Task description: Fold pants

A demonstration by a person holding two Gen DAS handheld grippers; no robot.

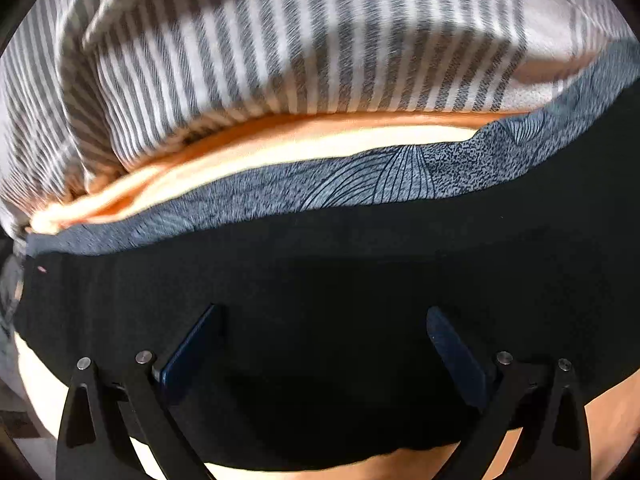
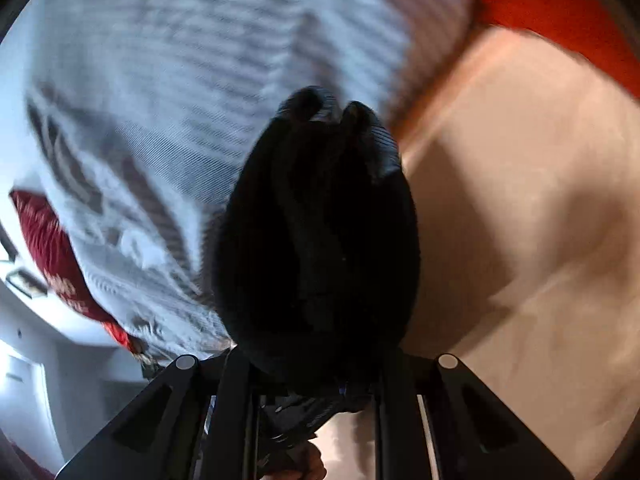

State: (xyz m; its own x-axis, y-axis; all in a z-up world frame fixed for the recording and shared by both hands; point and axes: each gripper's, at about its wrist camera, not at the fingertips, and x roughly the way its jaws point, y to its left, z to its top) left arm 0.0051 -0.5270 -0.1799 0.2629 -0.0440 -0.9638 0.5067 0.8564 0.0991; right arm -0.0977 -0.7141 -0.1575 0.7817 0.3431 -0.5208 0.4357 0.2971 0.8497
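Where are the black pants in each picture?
Left wrist: the black pants lie spread across the lower half, the open left gripper over them.
Right wrist: bunched at centre, pinched in the right gripper.
Shared landmark: the striped bedding behind.

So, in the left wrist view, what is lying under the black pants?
Under the black pants, a grey patterned cloth shows past their far edge, over a peach sheet. Peach also shows at their near edge. What lies beneath their middle is covered.
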